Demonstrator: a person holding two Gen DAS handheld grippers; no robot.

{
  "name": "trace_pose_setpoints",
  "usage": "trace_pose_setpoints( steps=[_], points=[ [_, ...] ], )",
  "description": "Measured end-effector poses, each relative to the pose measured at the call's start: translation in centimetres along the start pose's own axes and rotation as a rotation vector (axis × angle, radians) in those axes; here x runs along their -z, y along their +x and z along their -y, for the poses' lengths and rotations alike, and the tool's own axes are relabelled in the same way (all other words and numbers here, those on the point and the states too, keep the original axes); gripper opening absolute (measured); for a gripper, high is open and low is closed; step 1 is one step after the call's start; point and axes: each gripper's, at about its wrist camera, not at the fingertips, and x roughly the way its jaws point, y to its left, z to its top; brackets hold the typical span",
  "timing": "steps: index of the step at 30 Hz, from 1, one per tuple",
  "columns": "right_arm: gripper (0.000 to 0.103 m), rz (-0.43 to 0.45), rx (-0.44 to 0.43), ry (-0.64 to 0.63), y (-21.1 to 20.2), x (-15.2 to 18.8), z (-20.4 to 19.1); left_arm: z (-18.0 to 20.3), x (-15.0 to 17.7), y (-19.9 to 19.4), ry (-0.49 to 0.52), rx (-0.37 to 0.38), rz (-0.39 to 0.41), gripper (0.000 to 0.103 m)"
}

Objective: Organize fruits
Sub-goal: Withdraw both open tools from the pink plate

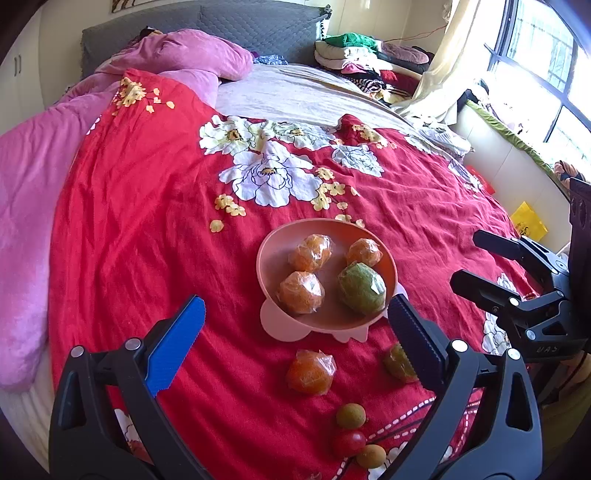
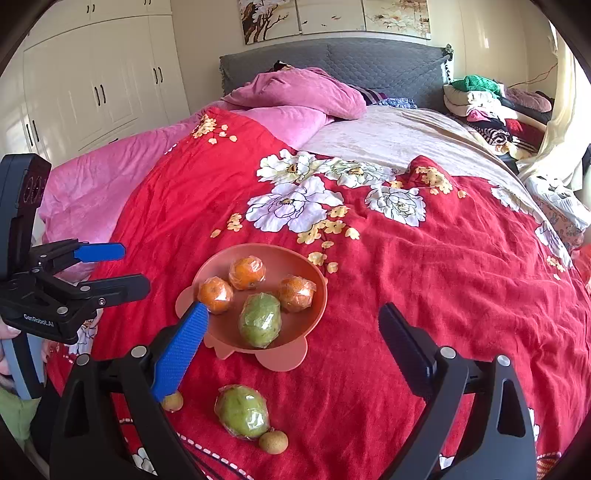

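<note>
Pink bowl holds three wrapped oranges, one green fruit; both tools spread, empty.

Black gripper, blue ridged pads, silver screws

You're in a home bedroom. Big bed w/ red floral cover, pink quilt bunched toward the head end, grey padded headboard behind. White wardrobe doors along the left wall, paintings above the headboard. Folded clothes pile by the bed's far right corner, window w/ curtain beyond.
</note>
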Motion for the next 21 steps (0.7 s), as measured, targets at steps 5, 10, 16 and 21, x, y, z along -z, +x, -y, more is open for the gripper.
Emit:
trace_pose_setpoints(
  steps=[5, 10, 16, 21],
  points=[
    [0.093, -0.007, -0.005, -0.005, -0.3, 0.5, -0.3, 0.0, 0.7, -0.4, -0.001, -0.002, -0.007, 0.093],
    [0.093, -0.012, -0.010, -0.012, -0.8, 1.0, -0.7, 0.0, 1.6, -0.7, 0.003, -0.004, -0.017, 0.093],
    [0.093, -0.015, -0.011, -0.017, -1.3, 1.5, -1.1, 0.1, 2.7, -1.0, 0.004, -0.004, -0.031, 0.093],
    [0.093, -0.020, -0.009, -0.019, -1.6, 1.9, -1.2, 0.3, 3.7, -1.3, 0.013, 0.000, -0.045, 0.093]
  ],
)
